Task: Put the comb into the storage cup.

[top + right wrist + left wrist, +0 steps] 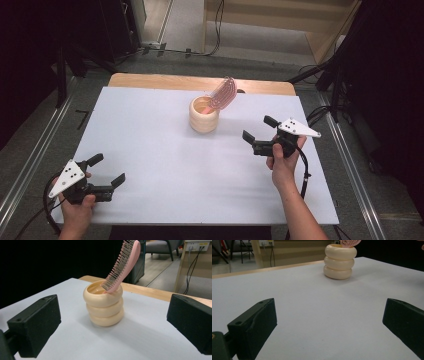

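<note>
Cup (204, 116): cream, made of 3 stacked rings, standing upright on the white table (165, 165), toward its far edge.
Brush (223, 94): pink, handle end down inside the cup, head leaning out over the cup's rim, bristles showing in the right gripper view.
Right tongs (258, 130): near the cup, just to its right and nearer the person, jaws spread wide, gripping nothing, pointed at the cup.
Left tongs (107, 170): well apart from the cup, at the table's near left corner, jaws spread wide and empty.
</note>
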`<act>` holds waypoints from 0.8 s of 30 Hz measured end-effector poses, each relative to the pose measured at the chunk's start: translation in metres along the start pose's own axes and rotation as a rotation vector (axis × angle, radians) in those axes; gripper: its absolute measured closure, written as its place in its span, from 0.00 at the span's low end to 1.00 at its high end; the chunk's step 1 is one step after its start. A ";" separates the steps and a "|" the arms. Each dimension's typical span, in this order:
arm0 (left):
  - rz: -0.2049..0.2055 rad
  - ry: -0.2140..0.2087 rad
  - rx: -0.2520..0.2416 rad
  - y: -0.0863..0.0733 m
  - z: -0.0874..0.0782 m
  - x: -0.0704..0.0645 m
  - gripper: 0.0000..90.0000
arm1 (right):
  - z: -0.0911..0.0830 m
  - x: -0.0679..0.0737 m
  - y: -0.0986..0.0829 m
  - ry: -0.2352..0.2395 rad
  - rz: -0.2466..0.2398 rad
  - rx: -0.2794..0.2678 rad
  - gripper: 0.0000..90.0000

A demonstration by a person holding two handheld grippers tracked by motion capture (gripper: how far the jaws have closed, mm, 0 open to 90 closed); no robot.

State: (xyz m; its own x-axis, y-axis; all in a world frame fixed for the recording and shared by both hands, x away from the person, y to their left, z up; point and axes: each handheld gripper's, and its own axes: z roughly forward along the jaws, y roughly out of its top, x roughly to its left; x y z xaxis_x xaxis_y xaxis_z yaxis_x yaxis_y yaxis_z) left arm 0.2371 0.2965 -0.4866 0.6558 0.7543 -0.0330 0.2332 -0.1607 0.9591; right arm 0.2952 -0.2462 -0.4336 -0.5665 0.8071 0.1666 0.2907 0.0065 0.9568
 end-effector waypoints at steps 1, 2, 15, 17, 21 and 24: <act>0.001 -0.001 -0.001 0.000 0.000 0.000 0.00 | -0.002 0.000 -0.001 -0.003 0.001 0.001 0.00; 0.002 -0.002 0.000 0.000 0.000 0.000 0.00 | -0.005 -0.001 -0.003 -0.006 0.002 -0.002 0.00; 0.015 0.001 0.008 0.000 0.001 -0.001 0.00 | -0.032 -0.010 -0.022 -0.034 0.023 -0.018 0.00; 0.016 0.001 0.007 0.000 0.001 -0.001 0.00 | -0.039 -0.012 -0.025 -0.038 0.031 -0.022 0.00; 0.017 0.001 0.009 0.000 0.001 -0.001 0.00 | -0.045 -0.014 -0.029 -0.046 0.028 -0.031 0.00; 0.017 0.002 0.009 0.000 0.001 -0.002 0.00 | -0.050 -0.015 -0.034 -0.053 0.035 -0.028 0.00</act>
State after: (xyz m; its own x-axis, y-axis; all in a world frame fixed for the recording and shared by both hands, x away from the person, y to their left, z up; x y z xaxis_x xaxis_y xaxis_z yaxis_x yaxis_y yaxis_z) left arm 0.2368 0.2947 -0.4867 0.6582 0.7527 -0.0157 0.2282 -0.1796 0.9569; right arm 0.2556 -0.2879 -0.4570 -0.5144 0.8368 0.1877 0.2873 -0.0381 0.9571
